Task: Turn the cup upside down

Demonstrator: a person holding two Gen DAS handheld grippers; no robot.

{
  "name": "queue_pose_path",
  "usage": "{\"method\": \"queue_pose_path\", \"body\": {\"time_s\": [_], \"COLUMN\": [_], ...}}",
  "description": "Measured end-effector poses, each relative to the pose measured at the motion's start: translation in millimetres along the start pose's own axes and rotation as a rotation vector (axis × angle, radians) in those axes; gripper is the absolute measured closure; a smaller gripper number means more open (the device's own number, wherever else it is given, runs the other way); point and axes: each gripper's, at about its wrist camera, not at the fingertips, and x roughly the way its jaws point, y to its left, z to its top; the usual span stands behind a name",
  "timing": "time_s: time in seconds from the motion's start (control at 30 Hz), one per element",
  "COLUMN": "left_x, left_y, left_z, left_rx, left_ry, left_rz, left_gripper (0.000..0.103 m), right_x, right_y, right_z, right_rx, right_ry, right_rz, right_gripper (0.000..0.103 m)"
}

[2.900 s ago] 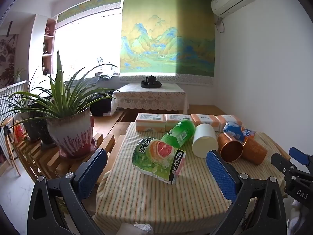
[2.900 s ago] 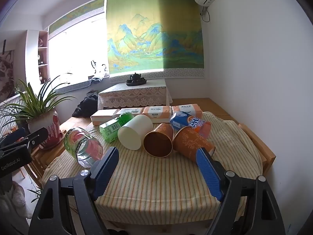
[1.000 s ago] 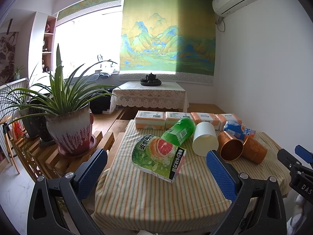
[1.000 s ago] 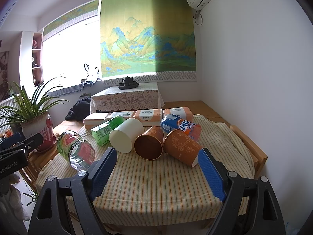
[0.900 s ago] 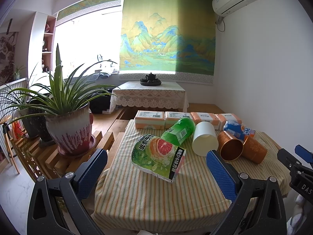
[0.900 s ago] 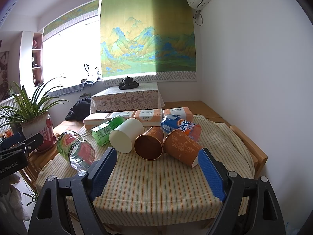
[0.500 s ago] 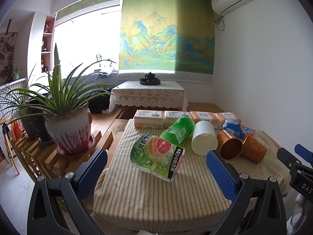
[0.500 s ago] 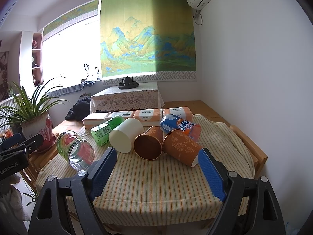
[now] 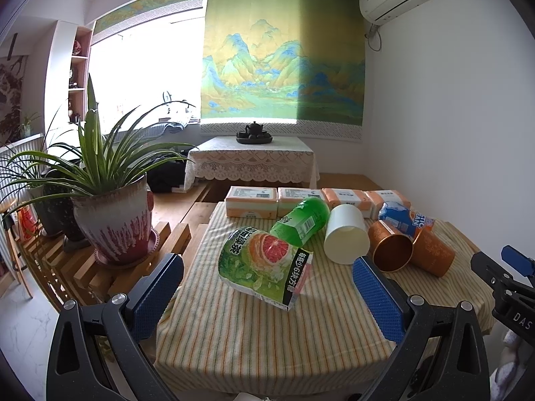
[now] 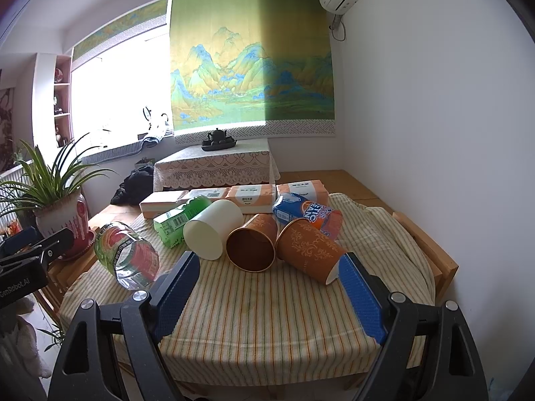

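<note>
On the table (image 10: 267,317), three cups lie on their sides in a row, with a bottle (image 10: 127,257) to their left and packets (image 10: 247,195) lined up behind them.

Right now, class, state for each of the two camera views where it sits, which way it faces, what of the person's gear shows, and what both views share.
Left wrist: sits on the left gripper, low at the table's near left, facing the grapefruit pack; its own open fingers and the other gripper's tip show.
Right wrist: sits on the right gripper, near right of centre, facing the brown cups; its own open fingers show.
Shared: white cup, striped tablecloth.
</note>
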Motion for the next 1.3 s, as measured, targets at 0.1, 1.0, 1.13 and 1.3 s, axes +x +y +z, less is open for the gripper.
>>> {"method": "queue_pose_path", "body": {"time_s": [0.1,1.0,1.13,1.3], "left_x": [1.4,26.7,33.3,42.5], "left_y": [-1.5,-1.9,2.4,8.7], "left_z": [-0.1,4.6,7.7,10.4], "left_rx": [0.003,0.02,0.019,0.009], "left_ry": [0.004,0.049,0.053,0.064], "left_rz": [-0.003,0.049,0.072,0.085], "left_gripper": [0.0,0.0,0.0,0.0], "right_x": [1.6,215.5,253.7,287.7], "right_y": [-1.1,-68.9,-65.7,-63.8], "right_z": [0.1,102.7,100.0,92.0], "right_rx": [0.001,-0.313,-0.349,-0.393], "right_ry": [0.002,0.504,0.587,0.675], "right_rz": [-0.001,0.16,0.177,0.195], "right_gripper": [0.021,0.021,0.021,0.021]}}
